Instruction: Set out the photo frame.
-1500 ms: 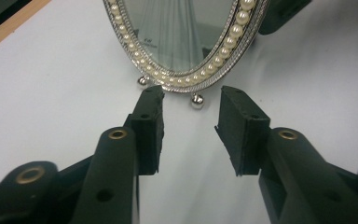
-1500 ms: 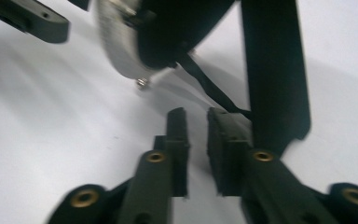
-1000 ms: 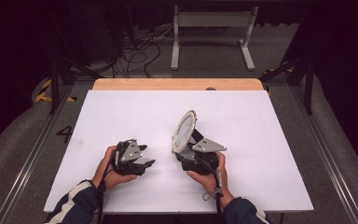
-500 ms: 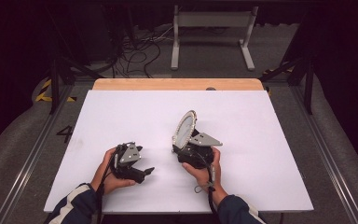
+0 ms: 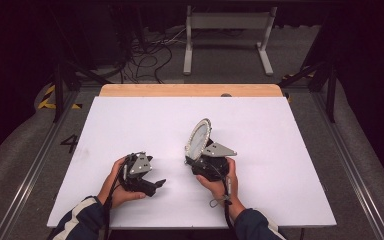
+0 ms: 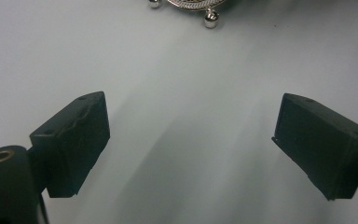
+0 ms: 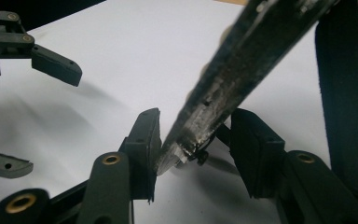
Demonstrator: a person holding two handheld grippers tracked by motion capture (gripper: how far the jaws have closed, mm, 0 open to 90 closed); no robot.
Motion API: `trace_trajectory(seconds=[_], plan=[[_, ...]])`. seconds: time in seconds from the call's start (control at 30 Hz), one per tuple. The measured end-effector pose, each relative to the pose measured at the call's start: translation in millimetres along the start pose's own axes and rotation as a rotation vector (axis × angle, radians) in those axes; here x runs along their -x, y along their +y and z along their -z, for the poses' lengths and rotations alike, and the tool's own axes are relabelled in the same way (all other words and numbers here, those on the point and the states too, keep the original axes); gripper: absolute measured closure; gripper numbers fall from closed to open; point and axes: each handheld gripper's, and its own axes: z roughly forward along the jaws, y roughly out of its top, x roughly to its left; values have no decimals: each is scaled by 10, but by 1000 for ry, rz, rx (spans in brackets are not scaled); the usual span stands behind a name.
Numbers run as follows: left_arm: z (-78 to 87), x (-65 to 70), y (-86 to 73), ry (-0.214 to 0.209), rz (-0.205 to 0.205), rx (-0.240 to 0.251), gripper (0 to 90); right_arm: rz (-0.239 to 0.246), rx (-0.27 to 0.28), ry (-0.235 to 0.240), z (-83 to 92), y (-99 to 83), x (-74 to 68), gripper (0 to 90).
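A person is sitting at a white bench (image 5: 280, 150), holding black tongs in each hand. In the high view, the right tongs (image 5: 200, 152) are resting low on the bench, a grey three-cornered plate on top of them, and are propping up a round silver dish (image 5: 198, 138) on its edge, tilted up and away from the person. The dish has a rim of small beads and is sitting near the middle of the bench, toward the person's side. In the right gripper view, the dish's dark edge (image 7: 242, 79) is slanting up between the two black jaws, which have just been closing; its lower rim is touching the left jaw, while a narrow gap is showing at the right jaw, so the jaws are not yet clamped on it. The left tongs (image 5: 156, 184) are lying just beside, to the left of the dish and apart from it. In the left gripper view, the left tongs (image 6: 191, 149) are standing wide apart, having just been opening, with bare bench between them, and the dish's silver beaded feet (image 6: 209, 18) are peeking in at the top edge. A dark figure "4" (image 5: 70, 144) is marked on the floor left of the bench.
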Motion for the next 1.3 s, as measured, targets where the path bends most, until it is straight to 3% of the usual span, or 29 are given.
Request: trace_trajectory(seconds=[0.1, 0.4, 0.73, 0.9, 1.03, 1.2, 1.3], plan=[[-1, -9, 5, -1, -1, -2, 110, -3, -11, 34, 40, -6, 51, 570], [4, 5, 14, -8, -13, -3, 130, -9, -22, 67, 115, -28, 108, 606], [-5, 0, 4, -9, -12, -13, 124, 27, -47, 64, 222, -39, 112, 638], [-1, -3, 7, -1, -15, -12, 123, 16, -43, 68, 242, -44, 119, 641], [-1, -1, 8, 0, -13, -12, 122, 23, -29, 43, 234, -38, 85, 601], [-13, -2, 13, -2, -15, -15, 122, 11, -8, 25, 205, -30, 62, 469], [-24, 13, 16, 3, -18, -22, 127, 14, 5, 10, 153, -24, 29, 455]])
